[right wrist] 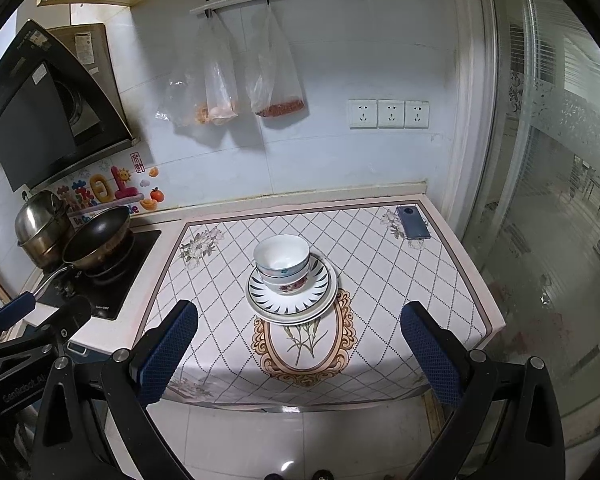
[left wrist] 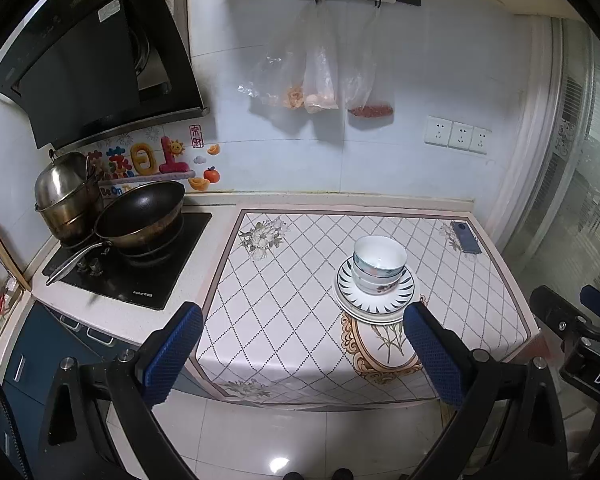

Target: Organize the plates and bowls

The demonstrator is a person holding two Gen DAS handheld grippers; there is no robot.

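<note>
Stacked white bowls (left wrist: 379,261) (right wrist: 283,262) sit nested on stacked plates (left wrist: 374,302) (right wrist: 290,306) with dark leaf-pattern rims, near the middle of the patterned countertop mat. My left gripper (left wrist: 304,344) is open and empty, held back from the counter's front edge, with the stack ahead to its right. My right gripper (right wrist: 300,344) is open and empty, also off the front edge, with the stack straight ahead. The right gripper's body shows at the right edge of the left wrist view (left wrist: 580,332).
A dark phone (left wrist: 465,237) (right wrist: 413,222) lies at the mat's far right corner. A black wok (left wrist: 140,214) (right wrist: 96,236) and a steel pot (left wrist: 66,196) stand on the stove at left. Plastic bags (right wrist: 236,80) hang on the wall. A glass door (right wrist: 560,220) is at right.
</note>
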